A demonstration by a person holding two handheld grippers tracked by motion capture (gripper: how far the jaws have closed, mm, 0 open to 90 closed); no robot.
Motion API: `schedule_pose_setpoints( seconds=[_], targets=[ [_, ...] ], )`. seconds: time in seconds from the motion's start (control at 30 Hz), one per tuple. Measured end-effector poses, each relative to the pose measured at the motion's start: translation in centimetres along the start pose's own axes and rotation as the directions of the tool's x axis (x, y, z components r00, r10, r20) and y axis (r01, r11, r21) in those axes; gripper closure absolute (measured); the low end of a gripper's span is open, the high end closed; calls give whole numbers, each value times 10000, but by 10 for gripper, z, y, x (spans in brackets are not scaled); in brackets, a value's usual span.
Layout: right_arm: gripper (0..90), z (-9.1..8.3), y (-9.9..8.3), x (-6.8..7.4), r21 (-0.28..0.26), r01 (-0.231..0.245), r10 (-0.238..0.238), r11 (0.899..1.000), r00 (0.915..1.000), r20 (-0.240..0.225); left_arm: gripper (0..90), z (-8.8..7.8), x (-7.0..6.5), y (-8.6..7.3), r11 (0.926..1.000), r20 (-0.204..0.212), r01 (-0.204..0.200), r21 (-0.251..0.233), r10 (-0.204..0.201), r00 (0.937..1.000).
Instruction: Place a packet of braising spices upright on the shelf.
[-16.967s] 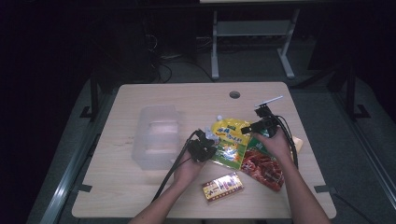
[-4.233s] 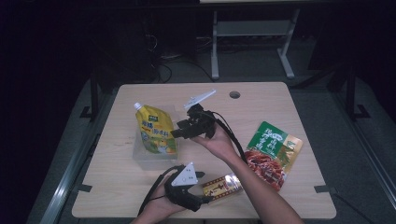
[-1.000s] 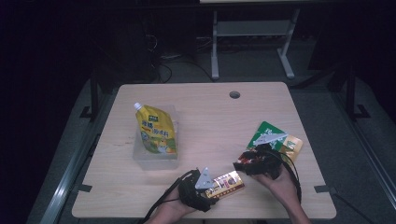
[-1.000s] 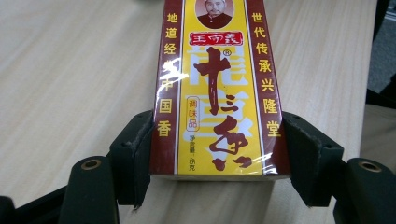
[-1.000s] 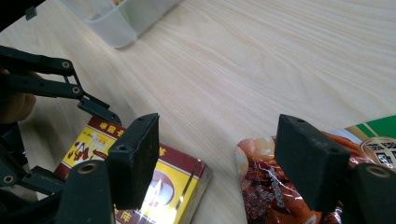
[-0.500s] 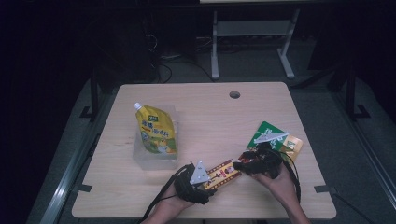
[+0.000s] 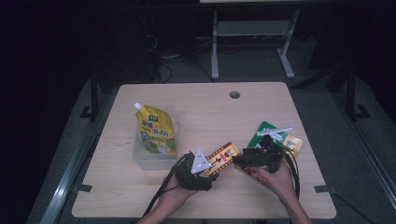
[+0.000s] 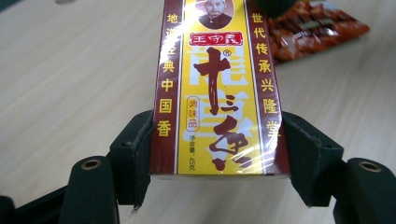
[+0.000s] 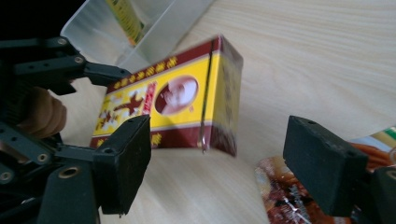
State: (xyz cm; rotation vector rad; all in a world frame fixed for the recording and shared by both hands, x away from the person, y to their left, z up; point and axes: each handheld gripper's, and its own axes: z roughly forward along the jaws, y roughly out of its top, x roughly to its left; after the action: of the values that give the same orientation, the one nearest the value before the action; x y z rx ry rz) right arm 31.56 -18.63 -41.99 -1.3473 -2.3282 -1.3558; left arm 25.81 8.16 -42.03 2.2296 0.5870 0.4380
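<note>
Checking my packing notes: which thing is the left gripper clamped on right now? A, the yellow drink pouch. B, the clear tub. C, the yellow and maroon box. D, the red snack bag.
C: in the left gripper view the left gripper has both pads pressed on the sides of the box.

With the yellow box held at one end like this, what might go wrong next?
1. The left hand-held gripper clamps only the near end of the yellow box, so the long free end may sag or twist out.
2. The right hand-held gripper, jaws just opened and apart from the box, sits close to its far end and may knock it.
3. The clear container already holds a yellow pouch, so the box may catch on it.
</note>
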Motion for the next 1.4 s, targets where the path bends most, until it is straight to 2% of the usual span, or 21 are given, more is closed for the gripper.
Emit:
schedule_pose_setpoints(
  seconds=[0.03, 0.07, 0.1, 0.2, 0.23, 0.37, 0.47, 0.5, 0.6, 0.77, 0.87, 0.9, 1.07, 1.1, 1.3, 1.4],
  targets=[
    [230, 0, 1, -1, -72, -64, 64, 10000, 10000, 18, 324, 0, 1, 4, 9999, -181, 85, -101, -87, 9998],
    [230, 0, 1, -1, -72, -64, 64, 10000, 10000, 18, 324, 0, 1, 4, 9999, -181, 85, -101, -87, 9998],
    [240, 0, 1, -5, -287, -397, 390, 9988, 9989, -247, 324, 1, 2, 7, 9998, -276, 120, -167, -124, 9995],
    [257, 1, 3, -9, -462, -791, 764, 9958, 9954, -579, 324, 2, 4, 10, 9997, -378, 153, -204, -161, 9992],
    [257, 1, 3, -9, -462, -791, 764, 9958, 9954, -579, 325, 2, 4, 10, 9997, -378, 153, -204, -161, 9992],
    [284, 7, 6, -10, -413, -1362, 1307, 9898, 9847, -1154, 324, 5, 3, 11, 9991, -429, 286, -309, -299, 9986],
    [309, 9, 7, -9, -325, -1392, 1344, 9897, 9836, -1200, 324, 6, 1, 12, 9989, -442, 296, -353, -312, 9985],
    [366, 12, 10, -6, -318, -1322, 1272, 9907, 9836, -1280, 324, 7, 0, 12, 9988, -413, 325, -373, -341, 9986],
    [369, 14, 12, -4, -250, -1265, 1230, 9916, 9863, -1101, 323, 9, 0, 12, 9985, -465, 411, -359, -428, 9980],
    [430, 12, 14, -4, -363, -1479, 1425, 9883, 9822, -1224, 320, 9, 1, 10, 9981, -475, 559, -275, -571, 9972],
    [471, 11, 16, 0, -425, -1283, 1227, 9908, 9858, -1146, 319, 10, 1, 8, 9983, -528, 561, -186, -570, 9970],
    [514, 9, 17, 2, -518, -1228, 1158, 9911, 9859, -1210, 319, 10, 1, 6, 9980, -513, 614, -142, -621, 9968],
    [586, 8, 19, 4, -480, -1212, 1134, 9915, 9834, -1413, 316, 14, 1, 2, 9973, -407, 733, 23, -731, 9965],
    [627, 6, 19, 5, -462, -1297, 1197, 9905, 9769, -1771, 316, 15, 1, 0, 9972, -383, 738, 82, -735, 9966],
    [654, 7, 22, 12, -441, -803, 720, 9958, 9836, -1655, 307, 16, 0, -4, 9979, -371, 655, -4, -655, 9972],
    [661, 6, 23, 14, -444, -725, 639, 9964, 9830, -1722, 296, 15, 1, -4, 9984, -328, 574, -23, -574, 9978]
  ],
)
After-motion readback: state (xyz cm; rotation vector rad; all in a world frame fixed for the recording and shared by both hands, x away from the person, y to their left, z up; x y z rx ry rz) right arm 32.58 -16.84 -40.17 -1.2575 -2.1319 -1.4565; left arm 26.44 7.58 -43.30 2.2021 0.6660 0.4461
